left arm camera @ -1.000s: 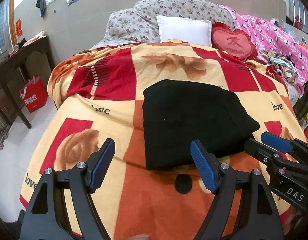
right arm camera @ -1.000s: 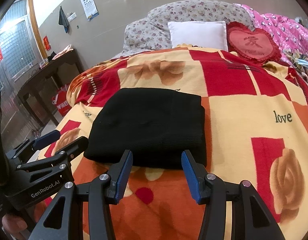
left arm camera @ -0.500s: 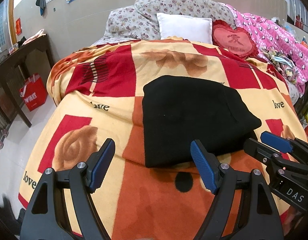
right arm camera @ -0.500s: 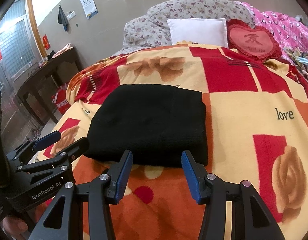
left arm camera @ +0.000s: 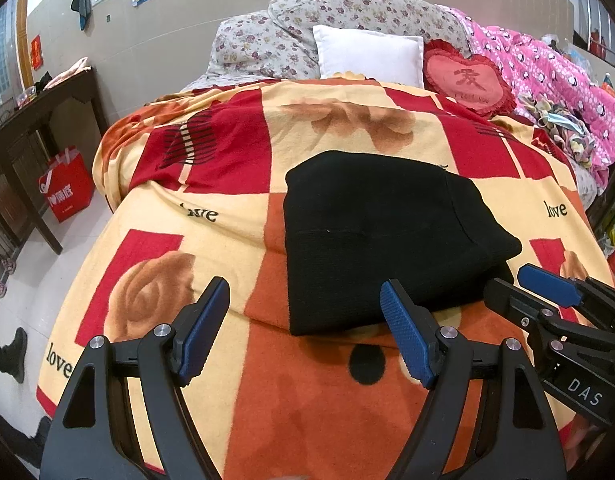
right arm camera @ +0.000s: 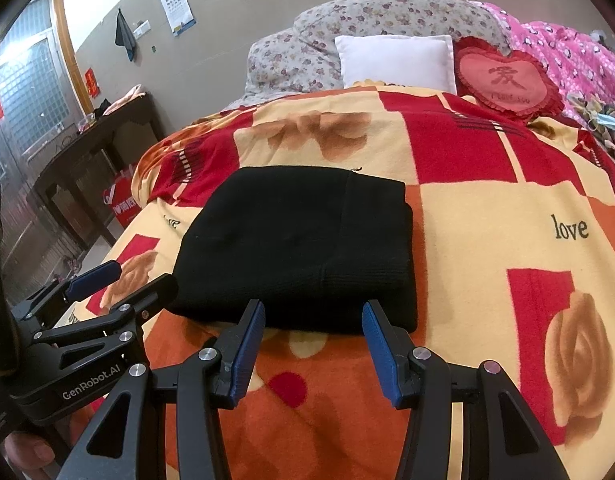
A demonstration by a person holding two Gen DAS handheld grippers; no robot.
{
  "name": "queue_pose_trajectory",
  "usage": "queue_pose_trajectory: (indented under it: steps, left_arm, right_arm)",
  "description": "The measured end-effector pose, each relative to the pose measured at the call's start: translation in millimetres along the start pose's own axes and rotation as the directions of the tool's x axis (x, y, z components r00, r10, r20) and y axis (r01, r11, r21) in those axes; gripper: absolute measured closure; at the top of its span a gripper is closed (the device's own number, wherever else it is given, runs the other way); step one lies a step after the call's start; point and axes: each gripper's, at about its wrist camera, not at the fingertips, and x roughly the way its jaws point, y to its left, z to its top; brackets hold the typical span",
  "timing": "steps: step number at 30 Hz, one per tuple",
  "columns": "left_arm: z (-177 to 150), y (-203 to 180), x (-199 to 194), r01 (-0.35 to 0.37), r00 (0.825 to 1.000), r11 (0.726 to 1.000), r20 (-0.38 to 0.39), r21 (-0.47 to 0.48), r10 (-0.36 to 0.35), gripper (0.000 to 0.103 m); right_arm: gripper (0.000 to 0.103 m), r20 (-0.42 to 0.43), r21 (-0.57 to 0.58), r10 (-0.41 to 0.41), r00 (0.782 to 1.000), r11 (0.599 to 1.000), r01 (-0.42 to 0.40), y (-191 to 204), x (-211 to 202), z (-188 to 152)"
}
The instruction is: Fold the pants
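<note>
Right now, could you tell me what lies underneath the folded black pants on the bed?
The black pants lie folded on the red, orange and cream rose blanket, which shows all around them. The blanket's pattern directly beneath, and anything tucked between the folds, is covered.

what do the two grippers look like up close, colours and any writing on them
Both are alike: black angular frames with triangular cut-outs and silver round bolts, each finger faced with a ribbed blue pad. The left gripper shows white "GenRobot.AI" lettering on its side in the right wrist view. The right gripper shows white "DAS" on its body in the left wrist view. No cables are visible.
</note>
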Motion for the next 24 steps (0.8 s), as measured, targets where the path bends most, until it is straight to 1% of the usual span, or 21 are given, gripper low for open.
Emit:
queue_pose_trajectory:
  steps: [24]
  left_arm:
    - [1.3, 1.7, 1.1, 0.001, 1.000, 1.000, -0.005, 0.000, -0.001, 0.024]
  right_arm:
    - [0.054, -0.007, 0.009, 0.002, 1.000, 1.000, -0.002, 0.3, 1.2, -0.7]
